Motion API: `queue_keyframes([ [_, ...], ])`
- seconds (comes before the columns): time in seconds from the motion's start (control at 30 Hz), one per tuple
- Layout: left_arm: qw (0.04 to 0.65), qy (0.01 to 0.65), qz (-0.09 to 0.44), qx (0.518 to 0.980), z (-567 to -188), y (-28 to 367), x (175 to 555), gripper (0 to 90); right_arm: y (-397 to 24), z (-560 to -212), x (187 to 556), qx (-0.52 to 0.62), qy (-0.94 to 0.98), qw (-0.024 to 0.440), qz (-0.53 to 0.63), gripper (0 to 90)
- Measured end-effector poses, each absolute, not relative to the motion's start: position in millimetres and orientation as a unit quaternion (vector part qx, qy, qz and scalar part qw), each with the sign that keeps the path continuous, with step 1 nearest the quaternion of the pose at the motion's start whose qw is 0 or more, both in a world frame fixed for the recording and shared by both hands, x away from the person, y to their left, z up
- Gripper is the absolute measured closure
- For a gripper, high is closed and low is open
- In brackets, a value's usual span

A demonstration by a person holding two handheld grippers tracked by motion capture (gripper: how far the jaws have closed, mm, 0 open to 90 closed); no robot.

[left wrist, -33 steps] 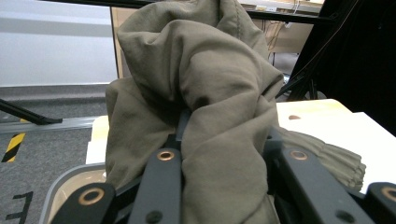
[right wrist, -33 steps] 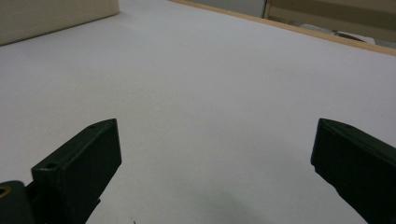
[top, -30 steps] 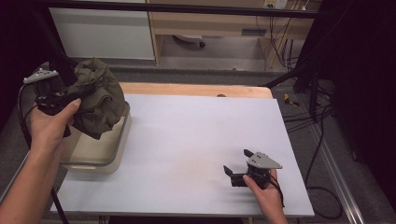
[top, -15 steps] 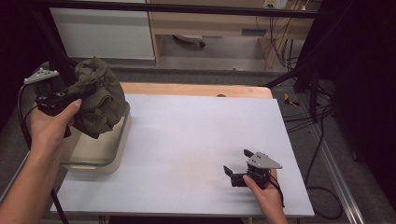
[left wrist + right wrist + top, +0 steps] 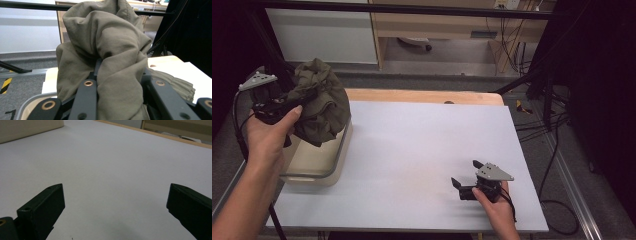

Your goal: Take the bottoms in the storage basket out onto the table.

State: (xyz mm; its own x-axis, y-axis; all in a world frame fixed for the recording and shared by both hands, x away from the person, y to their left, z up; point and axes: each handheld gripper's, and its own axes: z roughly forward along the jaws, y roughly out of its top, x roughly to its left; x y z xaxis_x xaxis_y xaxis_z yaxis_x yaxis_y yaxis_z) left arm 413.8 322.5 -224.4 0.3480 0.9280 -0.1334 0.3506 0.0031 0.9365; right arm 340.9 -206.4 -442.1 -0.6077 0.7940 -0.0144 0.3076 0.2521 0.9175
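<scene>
Item: left gripper [image 5: 304, 97], jaws clamped on a bunched olive cloth [image 5: 319, 102]; in the left gripper view the fabric [image 5: 110, 62] bulges up and out between and over both jaws, hiding how deep the bite goes.

Location of cloth: lifted above the pale tub [image 5: 319, 167] at the counter's 9 o'clock edge, lower folds hanging toward the tub's rim at 3 o'clock of it.

Hazards, judged:
- Grip seems to take a thick wad rather than one edge; the bundle could slide out under its own weight if swung.
- Hanging folds may snag the tub rim and drag or tip the tub when the cloth is carried toward the counter's centre.
- Cloth likely lands as a lump, leaving no free corner for the second gripper.

Pose, left: forearm enters from 7 o'clock, wrist raised, gripper pointing toward 3 o'clock, roughly level.

Item: right gripper [image 5: 468, 180], jaws wide apart, nothing between them, over the bare white counter [image 5: 422, 150] at 5 o'clock, pointing toward 9 o'clock, well apart from the cloth.
</scene>
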Motion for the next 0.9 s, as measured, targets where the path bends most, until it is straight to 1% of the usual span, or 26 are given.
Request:
queue_keyframes([
  [0.47, 0.523, 0.481, 0.281, 0.645, -216, 305, 409, 69.3, -208, -443, 341, 0.373, 0.751, 0.247, 0.485, 2.1],
  [0.9, 0.529, 0.483, 0.247, 0.653, -211, 281, 419, 69.1, -208, -444, 341, 0.389, 0.744, 0.239, 0.489, 1.9],
])
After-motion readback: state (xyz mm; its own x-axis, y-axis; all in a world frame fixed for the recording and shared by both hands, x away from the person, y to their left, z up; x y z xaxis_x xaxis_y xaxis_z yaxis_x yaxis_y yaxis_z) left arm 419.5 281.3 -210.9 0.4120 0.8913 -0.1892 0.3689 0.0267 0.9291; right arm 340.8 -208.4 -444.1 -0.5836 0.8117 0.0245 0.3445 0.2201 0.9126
